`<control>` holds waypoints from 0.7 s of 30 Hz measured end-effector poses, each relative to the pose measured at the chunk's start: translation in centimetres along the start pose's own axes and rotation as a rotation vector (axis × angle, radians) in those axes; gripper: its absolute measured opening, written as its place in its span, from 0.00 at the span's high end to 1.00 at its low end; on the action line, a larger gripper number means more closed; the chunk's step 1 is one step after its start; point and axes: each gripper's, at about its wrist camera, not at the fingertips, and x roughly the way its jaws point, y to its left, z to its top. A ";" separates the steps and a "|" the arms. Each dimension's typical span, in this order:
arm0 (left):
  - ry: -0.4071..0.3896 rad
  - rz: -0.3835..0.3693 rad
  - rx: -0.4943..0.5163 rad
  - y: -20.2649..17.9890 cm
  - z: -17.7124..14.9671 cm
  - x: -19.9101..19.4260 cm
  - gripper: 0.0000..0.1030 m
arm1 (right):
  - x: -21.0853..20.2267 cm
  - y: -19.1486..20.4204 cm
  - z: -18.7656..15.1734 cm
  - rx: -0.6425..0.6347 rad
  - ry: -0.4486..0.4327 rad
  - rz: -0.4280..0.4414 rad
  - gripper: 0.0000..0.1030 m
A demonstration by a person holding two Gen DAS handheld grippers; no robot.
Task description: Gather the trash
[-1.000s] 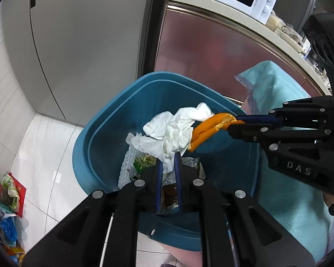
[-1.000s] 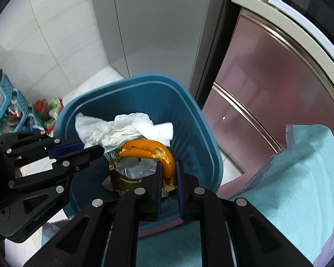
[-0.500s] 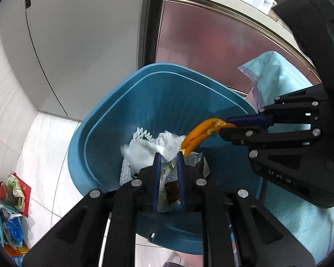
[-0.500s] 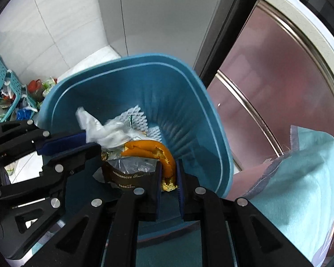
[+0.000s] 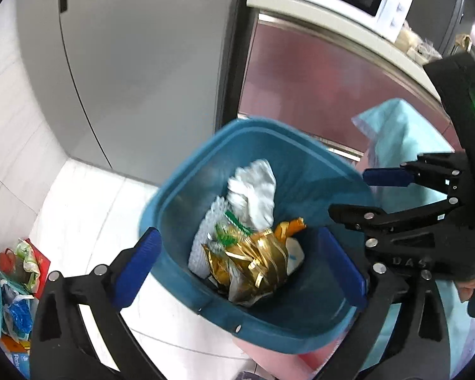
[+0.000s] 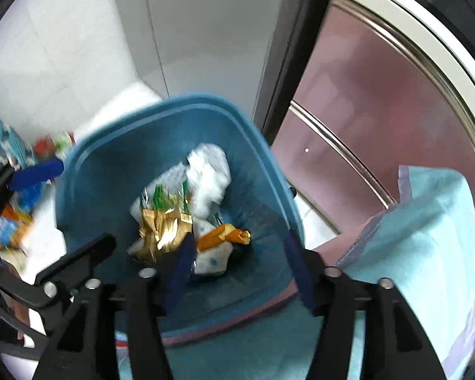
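Trash lies heaped in the blue bin [image 5: 186, 209] at frame centre: white tissue [image 5: 253, 193], gold wrapper [image 5: 256, 259], orange peel [image 6: 221, 236]. Left gripper [image 5: 237, 262] and right gripper [image 6: 237, 261] have just been opening, both spread wide and holding nothing.

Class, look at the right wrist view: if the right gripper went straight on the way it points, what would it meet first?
Probably the orange peel lying on the trash in the blue bin. The right gripper has just been opening, nothing held; depth is unclear.
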 end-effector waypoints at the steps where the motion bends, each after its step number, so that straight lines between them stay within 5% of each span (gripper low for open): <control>1: -0.010 -0.001 -0.002 0.0 0.2 -0.6 0.06 | -0.7 -0.5 -0.1 0.020 -0.026 0.002 0.40; 4: -0.038 0.020 -0.015 0.2 0.5 -2.6 0.06 | -3.1 -2.2 -0.5 0.092 -0.096 0.011 0.32; 6: -0.057 0.033 -0.025 0.6 0.7 -3.9 0.06 | -5.1 -3.6 -1.0 0.148 -0.151 0.017 0.18; 13: -0.113 -0.053 -0.132 1.7 0.2 -8.5 0.06 | -9.4 -6.5 -3.4 0.243 -0.257 0.018 0.09; 21: -0.222 -0.041 -0.104 0.0 -1.3 -13.1 0.06 | -13.2 -8.3 -7.8 0.298 -0.364 0.016 0.07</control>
